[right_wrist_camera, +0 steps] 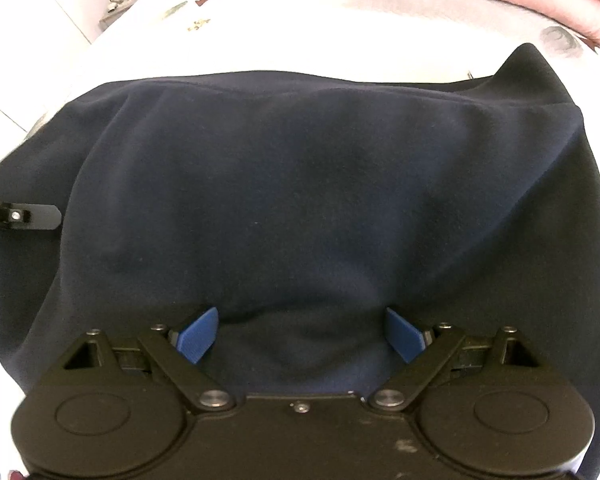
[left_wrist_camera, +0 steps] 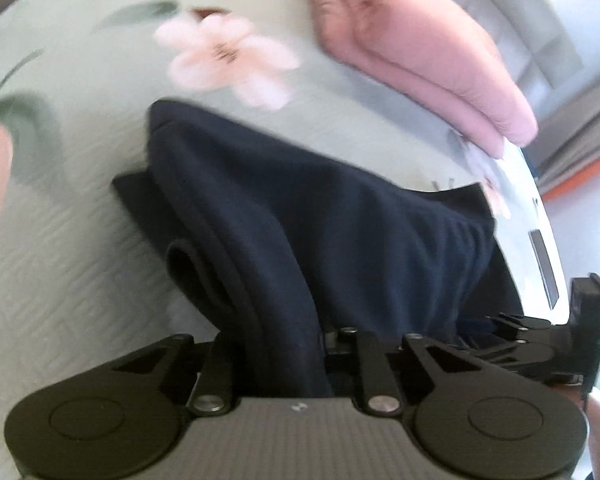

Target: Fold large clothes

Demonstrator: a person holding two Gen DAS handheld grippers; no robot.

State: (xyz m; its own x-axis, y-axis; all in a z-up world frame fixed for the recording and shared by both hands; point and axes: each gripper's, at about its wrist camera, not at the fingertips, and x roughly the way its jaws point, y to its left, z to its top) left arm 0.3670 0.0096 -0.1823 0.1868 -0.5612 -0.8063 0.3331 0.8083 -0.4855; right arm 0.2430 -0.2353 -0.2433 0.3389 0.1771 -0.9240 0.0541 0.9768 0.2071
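left pinches, right waits wide

the left gripper has its fingers closed narrow on a bunched fold of the dark blue garment. the right gripper stands wide open, blue pads pressed onto the cloth, gripping nothing. the garment lies on the flowered bed, near a pink pillow, its long axis running between the two grippers. best to close the right fingers on an edge first, then lift both evenly.
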